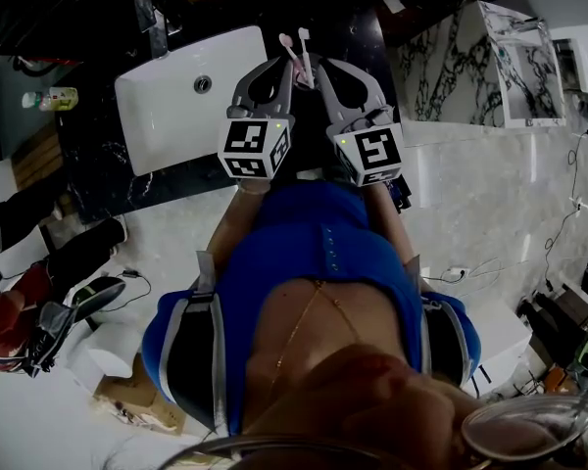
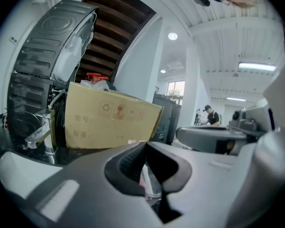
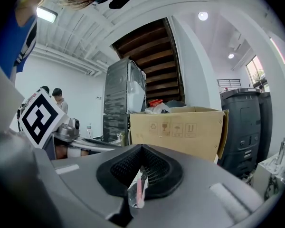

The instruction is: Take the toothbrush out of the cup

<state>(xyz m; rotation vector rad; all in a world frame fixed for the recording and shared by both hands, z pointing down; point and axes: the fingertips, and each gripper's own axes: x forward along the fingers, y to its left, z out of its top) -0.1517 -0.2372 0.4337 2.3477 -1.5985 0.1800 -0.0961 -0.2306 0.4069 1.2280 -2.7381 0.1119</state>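
Note:
Both grippers are held side by side over the dark counter beside the white basin. My left gripper is shut on a toothbrush whose pink-and-white head sticks out past the tips; its clear pink handle shows between the closed jaws. My right gripper is shut on a second toothbrush, with its clear pink handle pinched between the ribbed pads. No cup shows in any view.
A faucet stands behind the basin and a small bottle lies at the far left. A cardboard box and dark bins stand ahead of the grippers. People stand in the background.

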